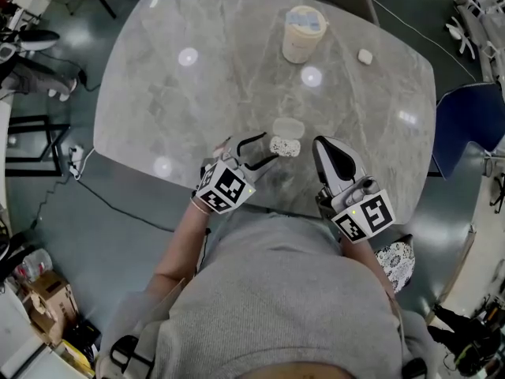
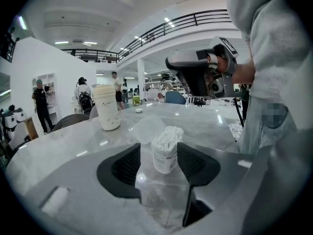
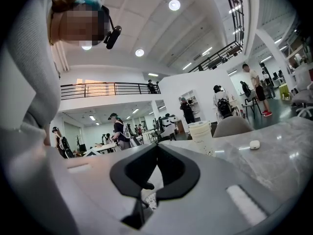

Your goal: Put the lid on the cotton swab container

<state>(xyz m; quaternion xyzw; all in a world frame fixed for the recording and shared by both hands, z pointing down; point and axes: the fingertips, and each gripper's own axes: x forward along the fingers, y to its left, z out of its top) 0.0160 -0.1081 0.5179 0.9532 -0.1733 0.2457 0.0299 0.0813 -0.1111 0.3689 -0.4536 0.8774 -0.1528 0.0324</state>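
While the left tool [image 1: 268,149] stands wide astride the upright swab container [image 1: 286,145], pads seemingly not pressing, the lid [image 1: 289,126] lies flat on the bench [image 1: 197,93] just beyond it. Right tool [image 1: 330,158]: jaws together, empty. Lid sits ahead and leftward of it; likely the freer hand to fetch.

Clad in a light grey sweatshirt [image 1: 292,290] with loose sleeves [image 2: 264,43], fitted with a left gripper [image 1: 268,147] and a right gripper [image 1: 322,145] of pale grey shells and black ribbed jaw pads, each topped by a white cube [image 1: 223,188] of black square markers.
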